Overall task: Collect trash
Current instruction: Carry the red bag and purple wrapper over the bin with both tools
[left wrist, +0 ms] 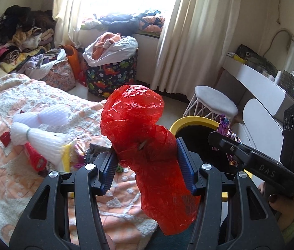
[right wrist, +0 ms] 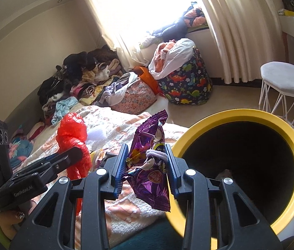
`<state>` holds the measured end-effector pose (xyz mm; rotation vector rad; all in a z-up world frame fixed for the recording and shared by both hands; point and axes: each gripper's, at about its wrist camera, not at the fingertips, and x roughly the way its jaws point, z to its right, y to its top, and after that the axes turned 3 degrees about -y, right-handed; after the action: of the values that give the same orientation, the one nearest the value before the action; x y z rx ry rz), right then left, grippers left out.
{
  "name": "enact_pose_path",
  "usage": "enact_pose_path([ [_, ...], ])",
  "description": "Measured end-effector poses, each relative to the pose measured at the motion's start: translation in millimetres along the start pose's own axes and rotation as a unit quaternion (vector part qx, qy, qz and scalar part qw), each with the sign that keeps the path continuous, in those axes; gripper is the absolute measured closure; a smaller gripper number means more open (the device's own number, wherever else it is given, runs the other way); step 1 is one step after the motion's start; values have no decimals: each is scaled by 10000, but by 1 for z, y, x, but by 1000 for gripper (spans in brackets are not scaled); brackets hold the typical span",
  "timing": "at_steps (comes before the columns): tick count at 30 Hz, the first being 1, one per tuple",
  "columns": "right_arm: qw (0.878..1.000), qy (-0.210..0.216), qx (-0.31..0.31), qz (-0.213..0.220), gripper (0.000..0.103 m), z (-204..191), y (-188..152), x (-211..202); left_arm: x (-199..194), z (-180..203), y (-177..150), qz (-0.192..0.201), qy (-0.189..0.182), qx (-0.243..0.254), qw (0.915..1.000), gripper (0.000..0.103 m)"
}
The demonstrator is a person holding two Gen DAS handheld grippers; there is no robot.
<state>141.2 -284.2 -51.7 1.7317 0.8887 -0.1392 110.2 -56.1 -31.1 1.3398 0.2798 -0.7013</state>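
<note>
Bed (left wrist: 11, 108): largest item, under and left of both grippers; patterned blanket with loose litter on it, below and left of the left gripper.

Bin (right wrist: 280, 129): yellow rim, dark inside, mouth open, just right of and ahead of the right gripper.

Stool (right wrist: 286, 81): white, beyond the bin.

Red bag (left wrist: 142, 137): crumpled plastic, clamped between the pads of the left gripper (left wrist: 147, 158), held upright above the blanket, left of the bin.

Wrapper (right wrist: 149, 166): purple snack packet, pinched in the right gripper (right wrist: 145, 162), a pale hair tie caught with it; held just left of the bin rim, not yet over the mouth.

Step in hand, as I judge it: carrying two pieces of trash to the bin. Next move calls for bringing each gripper over the dark opening, clear of the rim, then letting go; the wrapper sits nearer, so it likely drops first. The limp bag may cling to the pads.
</note>
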Motion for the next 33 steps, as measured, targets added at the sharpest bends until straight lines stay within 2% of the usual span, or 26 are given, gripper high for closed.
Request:
enact_pose_path([
  [17,9974,-421,505,305,70,53,11,-14,30,41,4,-138,-315,414,9986,57],
  [33,9900,-853,1047,400,70,110,8,-18,80,74,-1,-493,-581,776,9941,57],
])
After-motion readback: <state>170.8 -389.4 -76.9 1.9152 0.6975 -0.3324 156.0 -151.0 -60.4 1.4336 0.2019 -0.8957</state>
